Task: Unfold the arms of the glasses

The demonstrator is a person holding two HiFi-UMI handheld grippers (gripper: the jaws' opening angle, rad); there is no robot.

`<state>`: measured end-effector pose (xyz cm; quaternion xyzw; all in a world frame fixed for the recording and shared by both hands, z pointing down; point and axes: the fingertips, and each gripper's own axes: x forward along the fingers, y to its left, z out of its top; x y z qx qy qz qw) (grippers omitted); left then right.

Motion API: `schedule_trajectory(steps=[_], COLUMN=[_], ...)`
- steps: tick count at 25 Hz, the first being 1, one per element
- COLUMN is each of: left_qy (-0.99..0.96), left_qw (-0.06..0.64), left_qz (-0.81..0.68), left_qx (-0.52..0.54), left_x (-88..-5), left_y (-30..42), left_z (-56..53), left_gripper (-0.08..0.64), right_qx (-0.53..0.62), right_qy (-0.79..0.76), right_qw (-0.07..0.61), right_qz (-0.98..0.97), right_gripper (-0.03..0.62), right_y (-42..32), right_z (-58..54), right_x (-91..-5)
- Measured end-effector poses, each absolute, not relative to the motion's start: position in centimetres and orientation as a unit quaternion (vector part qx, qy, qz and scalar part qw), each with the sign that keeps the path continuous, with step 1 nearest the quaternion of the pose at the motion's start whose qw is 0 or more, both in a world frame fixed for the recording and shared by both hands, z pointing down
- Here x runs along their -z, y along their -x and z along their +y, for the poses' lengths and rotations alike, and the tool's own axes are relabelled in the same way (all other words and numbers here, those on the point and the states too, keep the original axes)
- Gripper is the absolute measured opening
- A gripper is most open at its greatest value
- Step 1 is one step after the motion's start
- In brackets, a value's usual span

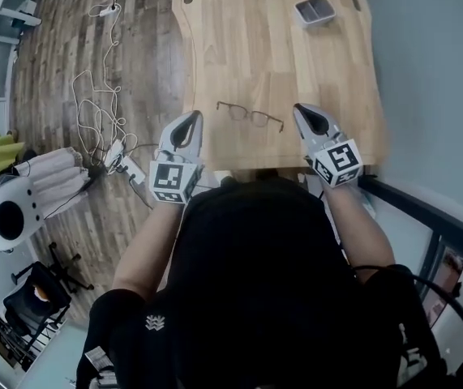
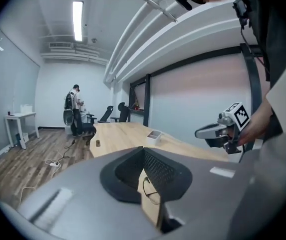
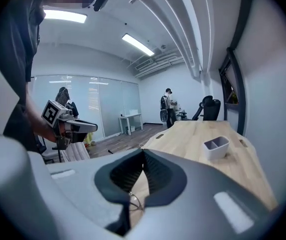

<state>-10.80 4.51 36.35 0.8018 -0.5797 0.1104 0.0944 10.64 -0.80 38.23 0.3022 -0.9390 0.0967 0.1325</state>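
Note:
The thin-framed glasses lie flat on the wooden table, close to its near edge. My left gripper hangs to their left over the table's corner, shut and empty. My right gripper hangs just to their right, also shut and empty. Neither touches the glasses. In the left gripper view the closed jaws meet above a lens of the glasses, with the right gripper raised off to the right. The right gripper view shows part of the glasses below the closed jaws.
A small white two-compartment tray stands at the far right of the table. White cables trail over the wood floor to the left. A black rail runs along the right. Office chairs and people are at the room's far end.

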Motion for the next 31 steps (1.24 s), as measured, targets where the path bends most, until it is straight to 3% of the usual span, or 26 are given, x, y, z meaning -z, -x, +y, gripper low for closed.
schedule_trajectory(steps=[31], left_qy=[-0.798], left_qw=[0.090], left_qz=[-0.580], left_qx=[-0.136], left_x=[-37.2], left_y=[11.0], left_z=[3.8], left_gripper=[0.005], right_qx=[-0.088], right_qy=[-0.320], right_qw=[0.142], right_qz=[-0.933], right_gripper=[0.002], right_y=[-11.4], right_z=[-1.8], right_x=[-39.2])
